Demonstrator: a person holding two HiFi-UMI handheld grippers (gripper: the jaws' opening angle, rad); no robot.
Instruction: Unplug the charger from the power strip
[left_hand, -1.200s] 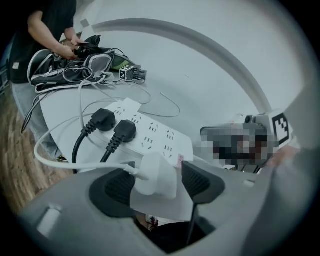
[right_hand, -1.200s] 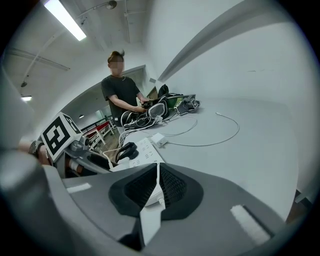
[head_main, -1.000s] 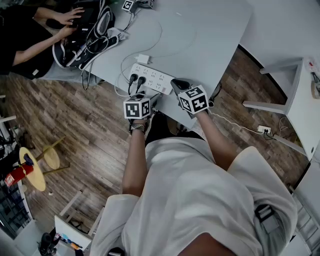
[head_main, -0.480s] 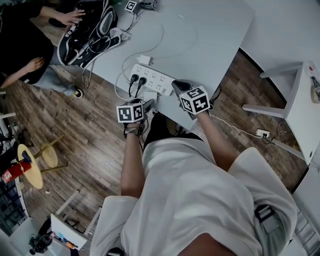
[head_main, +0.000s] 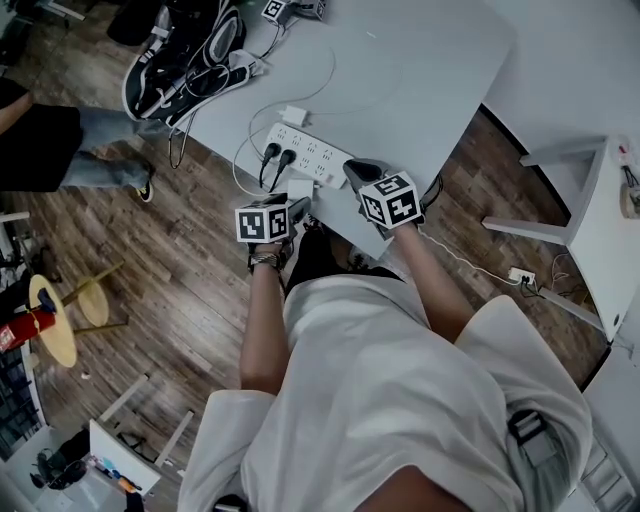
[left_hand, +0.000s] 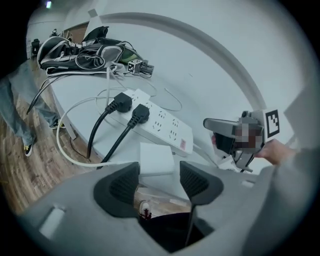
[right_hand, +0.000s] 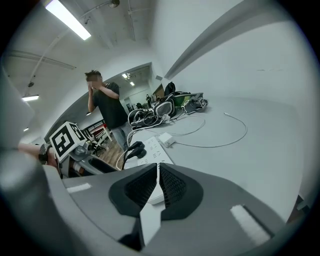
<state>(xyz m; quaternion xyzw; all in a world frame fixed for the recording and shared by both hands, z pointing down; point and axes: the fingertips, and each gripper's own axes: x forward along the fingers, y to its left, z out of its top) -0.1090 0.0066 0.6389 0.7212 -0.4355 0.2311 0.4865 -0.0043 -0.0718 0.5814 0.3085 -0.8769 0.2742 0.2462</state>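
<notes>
The charger (head_main: 300, 189) is a flat white square block. It lies on the worktop (head_main: 420, 80) near the middle of the head view, just below the power strip (head_main: 308, 155) and close to the worktop's near edge. It looks like it is lying beside the strip and not sitting in a socket, but I cannot be sure. The left hand-held gripper (left_hand: 159, 175) is right at it, coming from below in the frame. Its jaws are apart and closing, with the charger between them, and the pads do not touch it yet. So the left one is nearer. The strip is long and runs from upper left to lower right. The right hand-held gripper (right_hand: 157, 172) has its jaws almost together with nothing in them, and its tip sits at the strip's lower right end. Two black plugs (head_main: 271, 152) fill sockets at the upper left end. A small white plug (head_main: 292, 115) with a thin white cord sits just above them. A black bag (head_main: 185, 50) with cords lies far off at the upper left.
</notes>
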